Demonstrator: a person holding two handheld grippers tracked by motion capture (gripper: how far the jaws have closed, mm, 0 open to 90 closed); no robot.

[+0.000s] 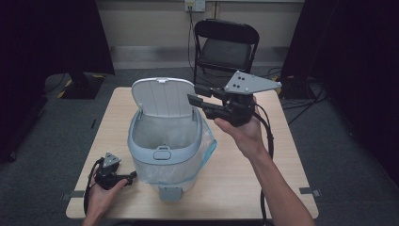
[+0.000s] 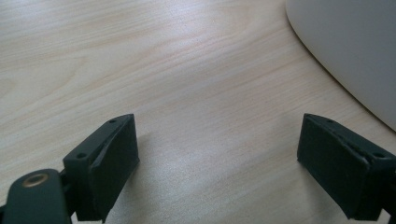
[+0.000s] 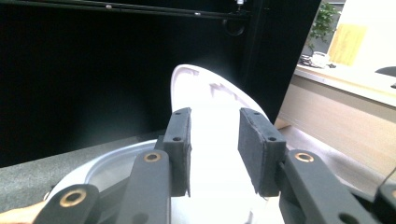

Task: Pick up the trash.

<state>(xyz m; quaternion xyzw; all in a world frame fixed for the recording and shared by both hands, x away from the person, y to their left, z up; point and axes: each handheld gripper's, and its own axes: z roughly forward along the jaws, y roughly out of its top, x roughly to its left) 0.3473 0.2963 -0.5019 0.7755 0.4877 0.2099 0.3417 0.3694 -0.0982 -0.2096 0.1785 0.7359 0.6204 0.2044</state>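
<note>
Here, rounded white plastic bin (image 1: 164, 141), smooth hinged lid (image 1: 162, 96) upright, pale woodgrain table (image 1: 244, 188).

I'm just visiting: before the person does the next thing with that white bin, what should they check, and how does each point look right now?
1. Bin lid stands up: ok.
2. Plastic liner folded over the bin rim: ok.
3. Right tool open, nothing clamped: ok.
4. Right tool touching the lid's edge: cannot tell.
5. Left tool open, low over bare table beside the bin: ok.
6. Anything lying inside the bin: cannot tell.
</note>
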